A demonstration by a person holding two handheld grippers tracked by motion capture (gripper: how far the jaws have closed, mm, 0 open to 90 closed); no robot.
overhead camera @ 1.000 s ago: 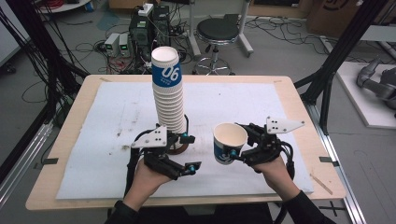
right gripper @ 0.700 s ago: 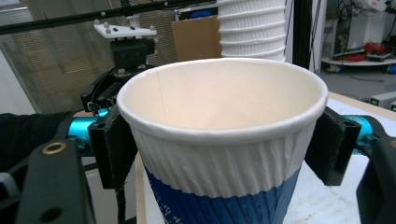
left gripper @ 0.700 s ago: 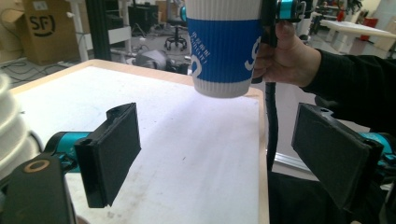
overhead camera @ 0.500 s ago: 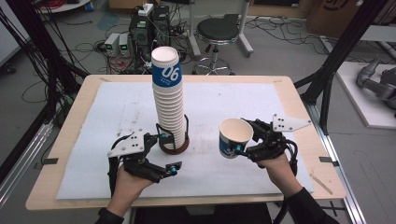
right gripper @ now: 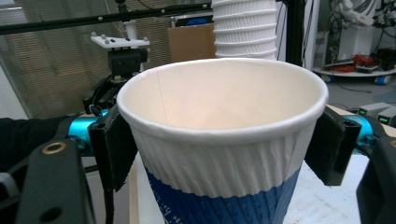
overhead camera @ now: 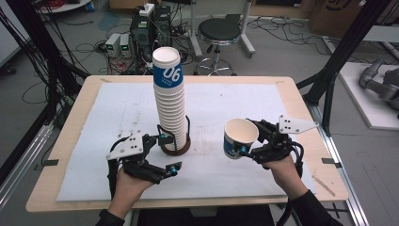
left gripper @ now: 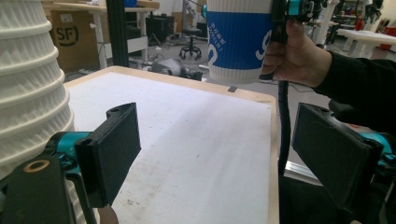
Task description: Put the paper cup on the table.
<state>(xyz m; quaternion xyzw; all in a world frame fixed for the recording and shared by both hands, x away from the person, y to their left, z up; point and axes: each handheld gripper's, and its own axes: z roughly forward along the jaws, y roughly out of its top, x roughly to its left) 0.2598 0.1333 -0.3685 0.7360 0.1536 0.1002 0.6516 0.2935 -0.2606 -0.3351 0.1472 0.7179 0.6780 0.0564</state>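
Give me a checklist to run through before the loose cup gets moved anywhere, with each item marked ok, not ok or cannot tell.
1. Right gripper has a grip on the single cup: ok, a pad presses on each side below the rim.
2. Cup is upright, mouth up: ok, only slightly tilted in the high view.
3. Cup is empty: ok, the right gripper view shows a bare inside.
4. Left gripper is free: ok, jaws open with nothing between them.
5. Stack of cups stands straight in its holder: ok, though it is tall.
6. Left gripper is clear of the stack: cannot tell; one jaw sits right by its base.
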